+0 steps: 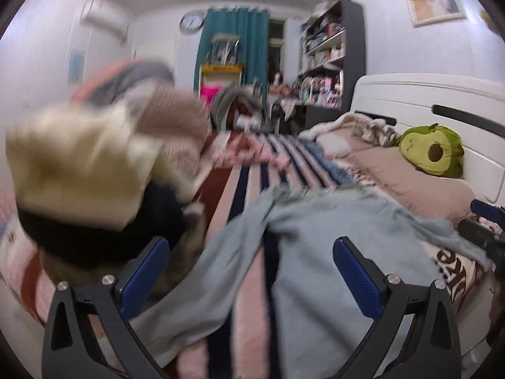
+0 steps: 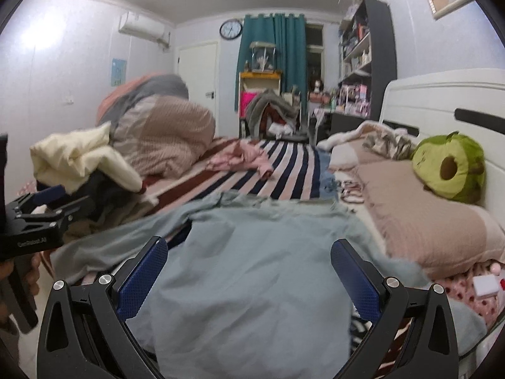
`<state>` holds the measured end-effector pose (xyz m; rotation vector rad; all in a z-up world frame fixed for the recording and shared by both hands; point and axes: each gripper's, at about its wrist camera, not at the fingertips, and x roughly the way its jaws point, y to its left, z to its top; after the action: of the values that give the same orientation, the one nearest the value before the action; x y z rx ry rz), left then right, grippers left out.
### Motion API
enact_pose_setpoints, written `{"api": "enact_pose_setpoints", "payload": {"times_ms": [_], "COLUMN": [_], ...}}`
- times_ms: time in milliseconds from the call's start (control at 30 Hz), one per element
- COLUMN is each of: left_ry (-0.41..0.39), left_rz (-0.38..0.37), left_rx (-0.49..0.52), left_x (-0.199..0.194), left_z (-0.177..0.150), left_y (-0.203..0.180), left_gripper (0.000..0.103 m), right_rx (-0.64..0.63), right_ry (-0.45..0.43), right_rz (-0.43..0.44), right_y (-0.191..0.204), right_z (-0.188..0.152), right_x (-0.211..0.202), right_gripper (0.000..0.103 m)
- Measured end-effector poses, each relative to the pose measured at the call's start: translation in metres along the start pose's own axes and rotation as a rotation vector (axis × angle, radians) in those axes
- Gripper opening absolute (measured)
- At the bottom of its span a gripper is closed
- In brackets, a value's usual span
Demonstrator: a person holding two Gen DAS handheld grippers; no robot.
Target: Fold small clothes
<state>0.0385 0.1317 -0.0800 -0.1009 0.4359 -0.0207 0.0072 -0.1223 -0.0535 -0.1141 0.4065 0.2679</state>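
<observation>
A pale grey-blue garment lies spread and wrinkled on the striped bed, one sleeve trailing to the left. My left gripper is open and empty just above its left part; the view is blurred. My right gripper is open and empty over the garment's body. The left gripper shows at the left edge of the right wrist view, and the right gripper at the right edge of the left wrist view.
A heap of clothes and bedding sits on the left. A pink garment lies farther down the striped sheet. A beige pillow, a green avocado plush and the white headboard are on the right.
</observation>
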Motion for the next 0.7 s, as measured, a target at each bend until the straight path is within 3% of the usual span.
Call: {"api": "enact_pose_setpoints", "payload": {"times_ms": [67,167,233,333,433,600,700], "left_ry": [0.029,0.079,0.119,0.183,0.215,0.265,0.281], "left_rz": [0.064,0.15,0.113,-0.018,-0.061,-0.136,-0.132], "left_rx": [-0.033,0.007,-0.025,-0.138,-0.16,-0.194,-0.172], "left_x": [0.007,0.017,0.022,0.03,0.035,0.042,0.042], "left_z": [-0.015,-0.033,-0.045,-0.061,-0.074,-0.083,-0.087], "left_y": [0.032,0.065,0.09,0.12,0.132,0.135,0.132], "left_gripper": [0.102,0.102,0.102,0.102,0.099,0.06,0.041], "right_rx": [-0.014,-0.028,-0.035,-0.04,-0.041,-0.015,0.003], "right_ry": [0.036,0.087,0.118,0.165,0.191,0.226,0.241], "right_rz": [-0.005,-0.005,-0.004,0.005,0.011,0.015,0.028], "right_y": [0.006,0.013,0.018,0.025,0.029,0.032,0.034], "right_z": [-0.003,-0.008,-0.01,-0.012,-0.013,-0.014,-0.016], "right_x": [0.013,0.029,0.041,0.057,0.069,0.085,0.089], "right_gripper": [0.103,0.103,0.103,0.103,0.103,0.103,0.103]}}
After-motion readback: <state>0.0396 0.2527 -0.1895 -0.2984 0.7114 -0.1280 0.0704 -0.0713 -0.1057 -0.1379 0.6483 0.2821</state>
